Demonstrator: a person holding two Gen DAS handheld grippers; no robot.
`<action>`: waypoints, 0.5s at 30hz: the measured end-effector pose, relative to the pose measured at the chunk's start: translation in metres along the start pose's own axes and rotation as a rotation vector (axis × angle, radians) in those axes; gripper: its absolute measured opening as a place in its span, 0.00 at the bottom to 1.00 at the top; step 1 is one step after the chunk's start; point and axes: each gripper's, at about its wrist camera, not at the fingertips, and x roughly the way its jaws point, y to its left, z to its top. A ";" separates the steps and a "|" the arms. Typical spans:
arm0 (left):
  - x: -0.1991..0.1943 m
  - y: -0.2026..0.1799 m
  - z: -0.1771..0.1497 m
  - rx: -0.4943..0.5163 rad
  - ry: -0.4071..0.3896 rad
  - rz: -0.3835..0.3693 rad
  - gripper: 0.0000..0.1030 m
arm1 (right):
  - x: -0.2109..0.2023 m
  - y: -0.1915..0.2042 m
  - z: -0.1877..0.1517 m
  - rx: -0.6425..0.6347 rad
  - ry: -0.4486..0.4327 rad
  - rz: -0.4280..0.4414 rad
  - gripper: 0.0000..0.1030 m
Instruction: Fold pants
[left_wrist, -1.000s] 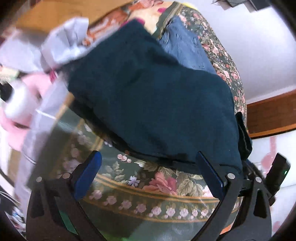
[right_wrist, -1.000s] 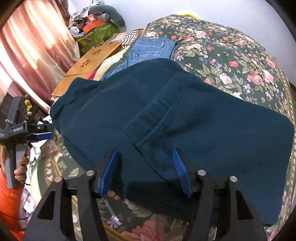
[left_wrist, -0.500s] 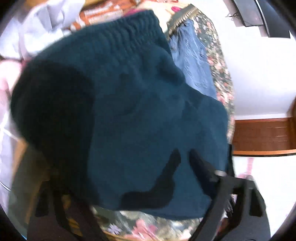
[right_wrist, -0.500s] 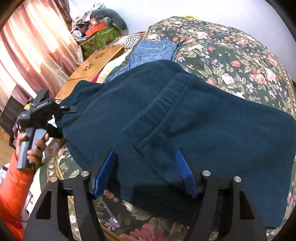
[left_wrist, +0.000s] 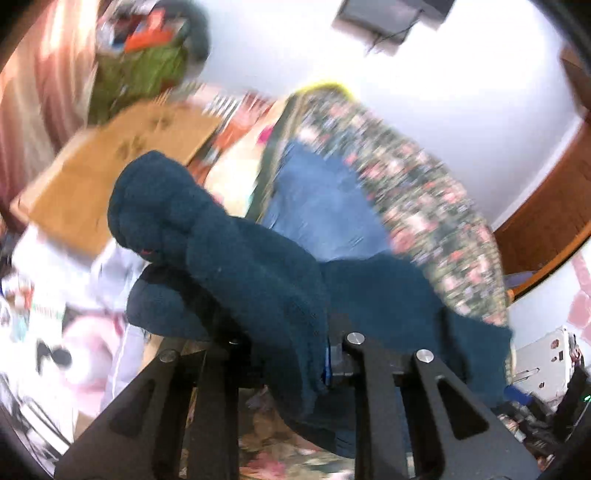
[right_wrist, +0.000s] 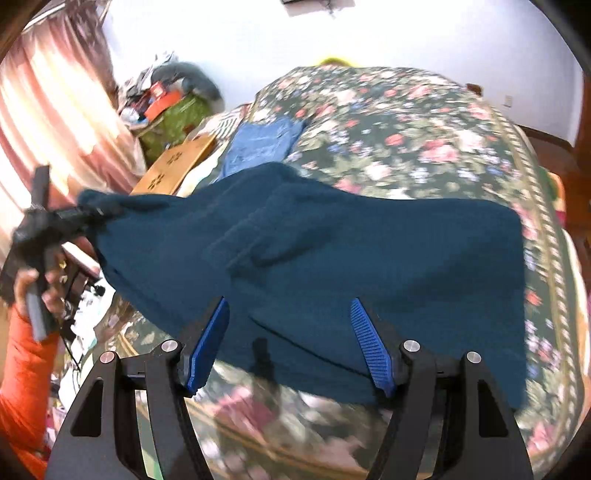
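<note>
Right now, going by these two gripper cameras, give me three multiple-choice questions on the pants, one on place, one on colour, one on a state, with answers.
1. Where do the folded jeans lie?
A. on the floral bedspread, beyond the pants
B. on the floor
C. in the right gripper

2. What colour are the pants being folded?
A. pink
B. dark teal
C. white

3. What is the left gripper doing?
A. hanging open, away from the fabric
B. shut on a corner of the pants
C. holding the jeans

Answers:
1 A: the jeans sit on the bedspread past the far edge of the pants.
2 B: the fleece is dark teal in both views.
3 B: its fingers pinch the bunched corner, lifted off the bed.
</note>
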 end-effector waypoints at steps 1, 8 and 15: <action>-0.012 -0.015 0.008 0.020 -0.031 -0.016 0.19 | -0.006 -0.006 -0.003 0.011 -0.010 -0.006 0.63; -0.058 -0.127 0.033 0.191 -0.149 -0.169 0.19 | -0.035 -0.046 -0.022 0.093 -0.055 -0.026 0.63; -0.039 -0.251 0.012 0.367 -0.048 -0.330 0.19 | -0.060 -0.078 -0.042 0.176 -0.102 -0.036 0.63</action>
